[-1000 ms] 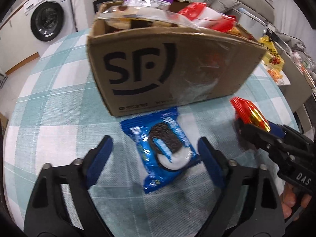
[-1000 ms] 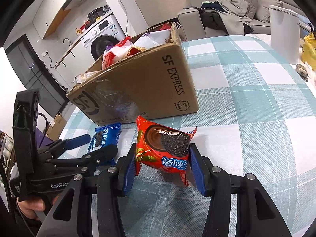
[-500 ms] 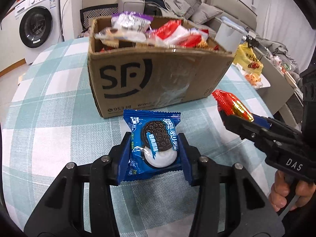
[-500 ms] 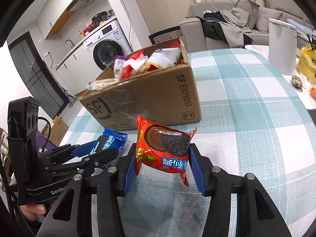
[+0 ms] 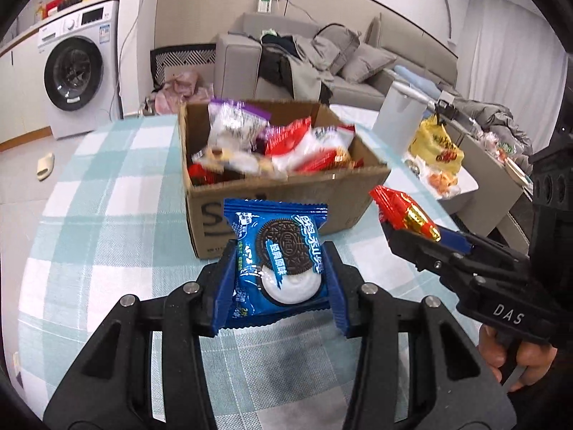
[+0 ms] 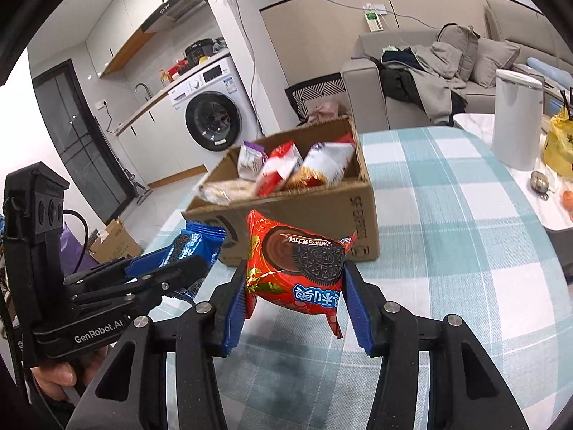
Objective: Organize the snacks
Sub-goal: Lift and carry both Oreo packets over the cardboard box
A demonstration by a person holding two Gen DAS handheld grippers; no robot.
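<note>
My left gripper [image 5: 281, 279] is shut on a blue Oreo packet [image 5: 279, 261] and holds it above the table, just in front of the cardboard box [image 5: 286, 197]. My right gripper [image 6: 295, 294] is shut on a red Oreo packet [image 6: 297, 268], also held in the air near the box [image 6: 322, 211]. The box is open at the top and holds several snack packets [image 5: 272, 147]. In the left wrist view the right gripper [image 5: 404, 225] with the red packet [image 5: 404, 211] is at the right. In the right wrist view the left gripper [image 6: 189, 261] with the blue packet [image 6: 195, 242] is at the left.
The box stands on a round table with a teal checked cloth [image 5: 93, 215]. A white bin [image 6: 515, 114] and a yellow bag [image 5: 435, 147] sit beyond the table's right edge. A washing machine [image 5: 75, 71] and a sofa [image 5: 322, 61] are behind.
My left gripper closed on the blue packet on the table and lifted it. Both grippers rose with their packets, so the box's open top now shows.
</note>
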